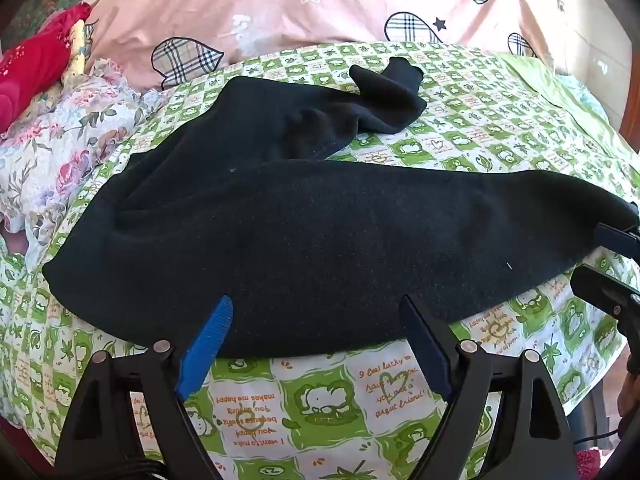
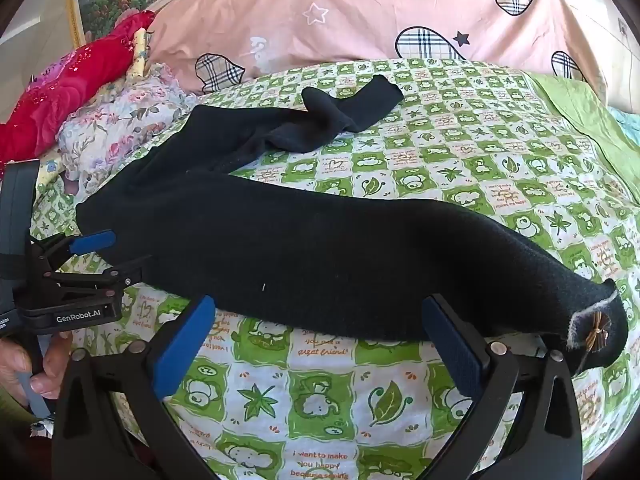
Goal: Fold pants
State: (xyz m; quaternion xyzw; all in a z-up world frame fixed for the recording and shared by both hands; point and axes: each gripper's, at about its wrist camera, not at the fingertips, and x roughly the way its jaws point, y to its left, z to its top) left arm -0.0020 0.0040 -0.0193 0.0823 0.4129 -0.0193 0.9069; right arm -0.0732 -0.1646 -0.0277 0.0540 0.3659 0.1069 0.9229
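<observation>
Left wrist view: the black pants (image 1: 320, 232) lie on a green-and-white sheet (image 1: 328, 400), long axis running left to right across the picture. The near leg stretches from the wide end at the left to the right edge, where its tip is cut off behind the right gripper (image 1: 616, 264). The far leg angles up and right and ends in a crumpled, folded-back cuff. The left gripper (image 1: 316, 304) hangs over the pants' near edge with its jaws spread wide and nothing between them; whether the blue pads touch the cloth is hard to tell. The right gripper shows only partly at the frame edge. A pink quilt (image 1: 320, 12), a floral cloth (image 1: 68, 136) and a red cloth (image 1: 32, 64) lie behind and to the left.

Right wrist view: the pants (image 2: 304, 248) run from upper left down to lower right, where the near leg ends in a cuff with a small bow. The right gripper (image 2: 320, 308) stands fully open just before the leg's near edge, gripping nothing. The left gripper (image 2: 116, 248) comes in from the left at the pants' wide end, open, a hand (image 2: 28, 364) below it cut off by the frame. The pants' black cloth hides most folds and seams.
</observation>
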